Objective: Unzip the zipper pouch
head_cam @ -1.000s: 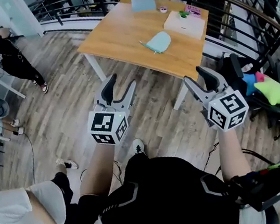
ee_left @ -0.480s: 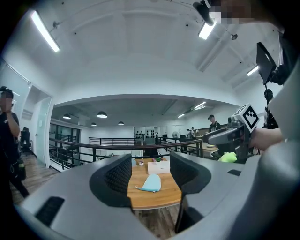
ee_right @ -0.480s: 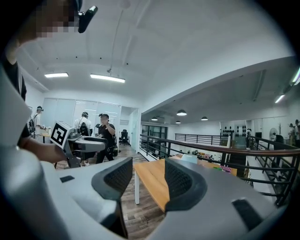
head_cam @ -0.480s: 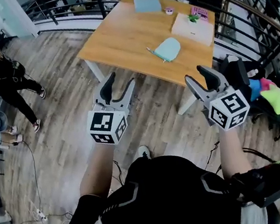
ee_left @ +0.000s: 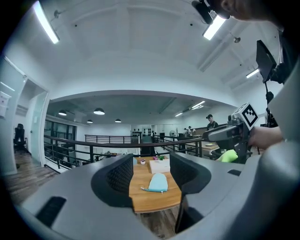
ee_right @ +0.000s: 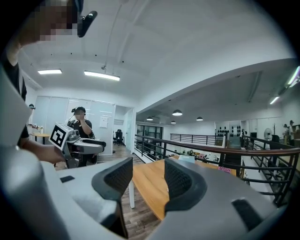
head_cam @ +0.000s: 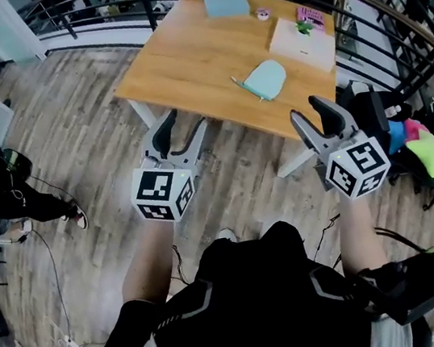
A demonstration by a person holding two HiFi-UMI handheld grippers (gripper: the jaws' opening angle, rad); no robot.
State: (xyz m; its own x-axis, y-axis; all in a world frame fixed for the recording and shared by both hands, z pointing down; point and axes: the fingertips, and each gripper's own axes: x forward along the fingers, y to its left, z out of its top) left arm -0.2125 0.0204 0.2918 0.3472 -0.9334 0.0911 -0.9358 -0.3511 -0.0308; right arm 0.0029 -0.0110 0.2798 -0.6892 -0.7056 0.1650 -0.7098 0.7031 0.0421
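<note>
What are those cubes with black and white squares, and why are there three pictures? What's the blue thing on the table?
A person holds a grabbing tool in each hand: the left tool and the right tool. The cubes are part of those tools. The head view comes from a camera on the person's head, looking down. The left and right gripper views come from little cameras riding on each tool, looking out between its two jaws. Both tools are open and hold nothing. On the wooden table ahead lie a light blue zipper pouch, a white box and a flat pale blue thing. The tools hang in the air, not touching the pouch.
</note>
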